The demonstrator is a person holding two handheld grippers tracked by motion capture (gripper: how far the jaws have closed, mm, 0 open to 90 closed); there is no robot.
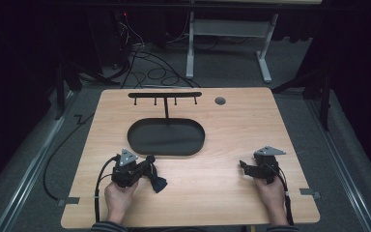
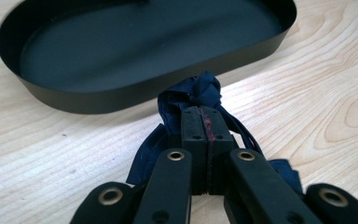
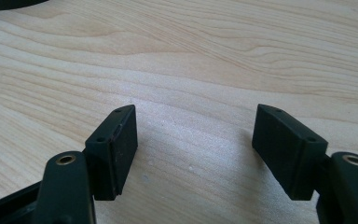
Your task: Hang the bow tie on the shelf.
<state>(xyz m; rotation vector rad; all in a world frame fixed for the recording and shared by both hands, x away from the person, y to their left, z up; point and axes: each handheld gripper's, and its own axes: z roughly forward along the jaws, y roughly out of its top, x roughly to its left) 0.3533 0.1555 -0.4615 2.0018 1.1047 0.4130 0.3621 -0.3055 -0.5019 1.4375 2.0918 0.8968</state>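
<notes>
A dark blue cloth (image 2: 193,93) bunches up between the jaws of my left gripper (image 2: 205,122), which is shut on it just in front of the black oval tray (image 2: 121,95). From above, the left gripper (image 1: 147,163) sits near the tray's (image 1: 137,147) front left rim, and the cloth (image 1: 158,184) hangs down toward the table. My right gripper (image 3: 196,135) is open over bare wood, nothing between its pads. In the high view the right gripper (image 1: 245,167) rests at the front right of the table.
A black rack (image 1: 165,94) with several hooks stands on a post rising from the tray's far side. A round grommet hole (image 1: 220,100) sits at the table's back. Cables (image 1: 149,72) lie on the floor beyond the wooden table (image 1: 212,193).
</notes>
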